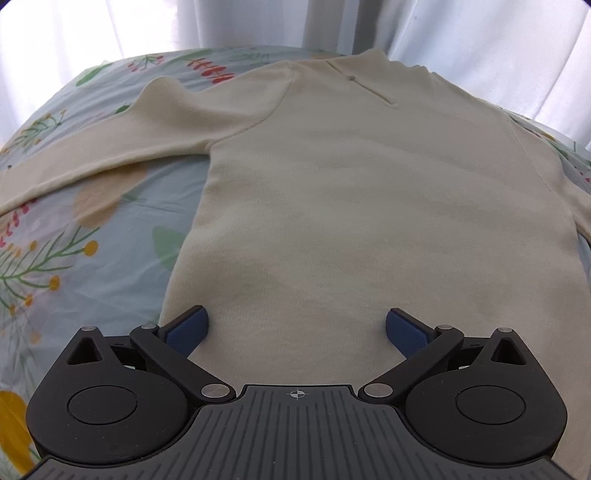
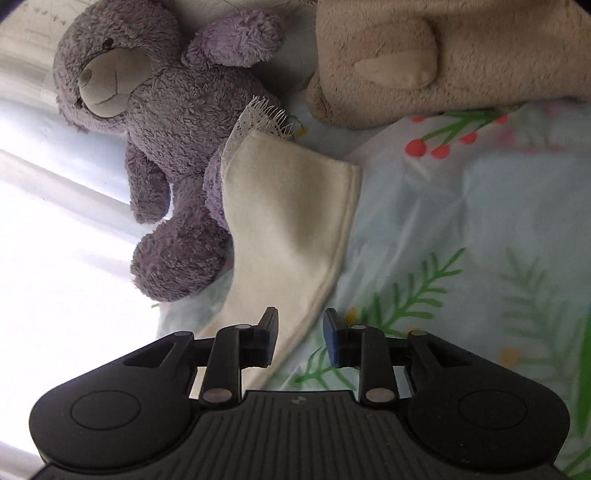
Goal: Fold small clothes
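Cream knit fills most of what we see from the left wrist: a small sweater (image 1: 362,192) lies flat on a bed sheet (image 1: 74,236) printed with leaves and berries, its neck at the far end and its hem near us. One sleeve (image 1: 96,155) stretches out to the left across the sheet. Our left tongs (image 1: 295,328) stand wide apart over the near hem, released, with the blue pads (image 1: 186,330) just above the cloth on either side and nothing pinched between them. White curtains (image 1: 110,29) hang beyond the far edge of the bed.

From the right wrist we look along the other sleeve (image 2: 291,221), whose lace-trimmed cuff (image 2: 258,118) lies at the far end against a purple teddy bear (image 2: 162,122). A beige plush toy (image 2: 443,55) sits at the far right. Our right tongs (image 2: 300,338) have narrowed to a small gap around the near part of this sleeve, its edge running between the fingers. Whether the pads actually press the cloth we cannot tell.
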Tool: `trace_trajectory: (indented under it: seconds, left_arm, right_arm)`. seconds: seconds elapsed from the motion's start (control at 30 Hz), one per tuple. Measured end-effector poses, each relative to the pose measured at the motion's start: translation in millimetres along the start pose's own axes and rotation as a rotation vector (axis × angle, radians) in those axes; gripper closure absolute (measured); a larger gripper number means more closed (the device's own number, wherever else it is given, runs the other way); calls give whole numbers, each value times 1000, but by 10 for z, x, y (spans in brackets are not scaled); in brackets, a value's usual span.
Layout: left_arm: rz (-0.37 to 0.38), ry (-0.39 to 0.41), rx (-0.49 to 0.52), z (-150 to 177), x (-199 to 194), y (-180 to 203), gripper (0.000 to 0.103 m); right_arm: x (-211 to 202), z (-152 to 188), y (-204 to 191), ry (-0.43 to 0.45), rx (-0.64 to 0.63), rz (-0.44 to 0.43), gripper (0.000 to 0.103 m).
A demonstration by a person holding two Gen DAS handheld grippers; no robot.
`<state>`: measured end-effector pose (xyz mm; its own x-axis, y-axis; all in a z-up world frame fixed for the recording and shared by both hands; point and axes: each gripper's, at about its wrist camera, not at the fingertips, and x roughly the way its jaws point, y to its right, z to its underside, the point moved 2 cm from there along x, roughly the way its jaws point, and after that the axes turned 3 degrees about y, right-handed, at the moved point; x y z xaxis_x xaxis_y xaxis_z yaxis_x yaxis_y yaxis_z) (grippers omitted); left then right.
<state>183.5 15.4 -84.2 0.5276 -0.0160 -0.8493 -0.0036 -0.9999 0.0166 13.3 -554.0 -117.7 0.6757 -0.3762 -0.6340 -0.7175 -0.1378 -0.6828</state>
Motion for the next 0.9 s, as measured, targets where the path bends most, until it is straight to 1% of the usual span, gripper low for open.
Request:
trace_trajectory:
  seconds: [0.07,0.2,0.27,0.3,0.33,0.37,0.4,0.47,0.5,0.57,0.6,0.63,0.67,0.7,0.73,0.77,0.8,0.83,0.9]
  left_arm:
    - [-5,-6,1,-8,11,7,0]
    - [-5,3,9,1,18,11,0]
    - [-4,14,18,15,13,10,0]
    - [-3,21,20,22,9,9,0]
    - [0,26,19,31,3,3,0]
    - [3,26,18,32,-6,-5,0]
    - [9,20,16,24,-22,-12,0]
    - [47,22,-4,-28,-67,-42,0]
    - [79,37,-18,-72,-103,-58,0]
    - [141,78,-41,-190,-175,-66,0]
    - [174,100,-47,-262,-202,-58,0]
    - [215,121,-50,-354,-219,-36,0]
    - [249,131,-54,-427,-225,-17,0]
    - [302,141,-61,-525,-222,23,0]
    - [349,150,-70,-597,-217,46,0]
    - [408,163,-78,-682,-204,75,0]
    - [451,168,-81,-755,-181,100,0]
    - [495,170,-82,-836,-141,135,0]
    - [556,162,-84,-960,-47,205,0]
  right_arm:
    - [21,-46,36,5,4,-13,77]
    - [158,-163,61,27,56,-45,77]
    - [218,-200,56,37,57,-44,83]
    - [228,-203,52,40,53,-33,94]
    - [233,-213,37,45,43,-28,97]
    - [208,-210,-11,62,22,-29,97]
    - [159,-199,-101,94,-22,-31,97]
    - [11,-103,-433,167,-182,-33,97]
    - [-51,-30,-622,188,-255,-56,97]
    - [-180,218,-1087,203,-407,-150,97]
    - [-241,391,-1334,190,-484,-217,97]
    - [-307,626,-1612,161,-572,-310,97]
    - [-362,838,-1805,130,-643,-387,97]
    - [-415,1105,-2004,77,-730,-469,97]
    - [-473,1424,-2192,-3,-824,-558,96]
    - [-512,1679,-2300,-80,-892,-618,96]
    - [-541,1898,-2364,-147,-946,-660,95]
    - [-560,2124,-2390,-201,-990,-677,94]
    - [-532,2322,-2342,-237,-1003,-643,89]
